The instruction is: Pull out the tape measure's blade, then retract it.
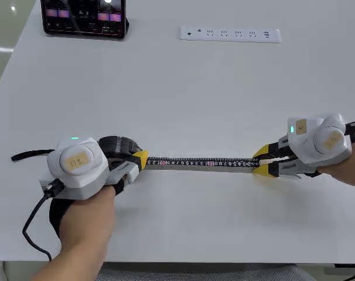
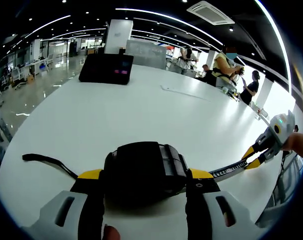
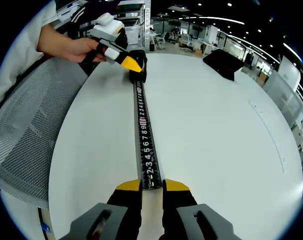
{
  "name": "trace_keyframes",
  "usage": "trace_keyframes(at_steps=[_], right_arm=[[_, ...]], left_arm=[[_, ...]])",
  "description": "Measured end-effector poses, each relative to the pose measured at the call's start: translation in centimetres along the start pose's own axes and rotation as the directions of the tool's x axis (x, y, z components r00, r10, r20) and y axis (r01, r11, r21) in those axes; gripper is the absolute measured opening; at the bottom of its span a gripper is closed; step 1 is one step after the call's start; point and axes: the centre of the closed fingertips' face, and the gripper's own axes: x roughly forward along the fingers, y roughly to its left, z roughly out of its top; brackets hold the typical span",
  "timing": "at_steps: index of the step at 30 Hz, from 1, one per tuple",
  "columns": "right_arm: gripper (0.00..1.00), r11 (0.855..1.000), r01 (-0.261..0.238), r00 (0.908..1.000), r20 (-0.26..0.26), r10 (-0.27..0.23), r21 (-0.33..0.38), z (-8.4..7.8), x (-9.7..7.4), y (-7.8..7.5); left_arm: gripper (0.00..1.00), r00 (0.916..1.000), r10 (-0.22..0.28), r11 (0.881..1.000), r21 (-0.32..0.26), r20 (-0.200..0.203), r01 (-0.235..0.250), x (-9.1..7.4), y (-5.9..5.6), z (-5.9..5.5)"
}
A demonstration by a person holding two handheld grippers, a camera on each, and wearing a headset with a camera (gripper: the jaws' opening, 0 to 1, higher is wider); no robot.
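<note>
At lower left, the left fingers are clamping the case; the right fingers are pinching the blade, lying horizontally, at right.

White table, matte surface. A power strip lies flat near the far edge. Left of the strip stands a black screen device. Well nearer than the strip sits the tape measure, blade drawn out rightward; its black strap trails left.
</note>
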Motion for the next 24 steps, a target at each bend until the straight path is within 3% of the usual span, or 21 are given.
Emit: trace_keyframes(at_steps=[24], right_arm=[[0.11,1.0,0.002,1.0,-0.005,-0.002,-0.006,-0.1,0.07,0.0]], left_arm=[[0.59,0.9997,-0.009,1.0,0.024,-0.022,0.009,0.08,0.05,-0.19]])
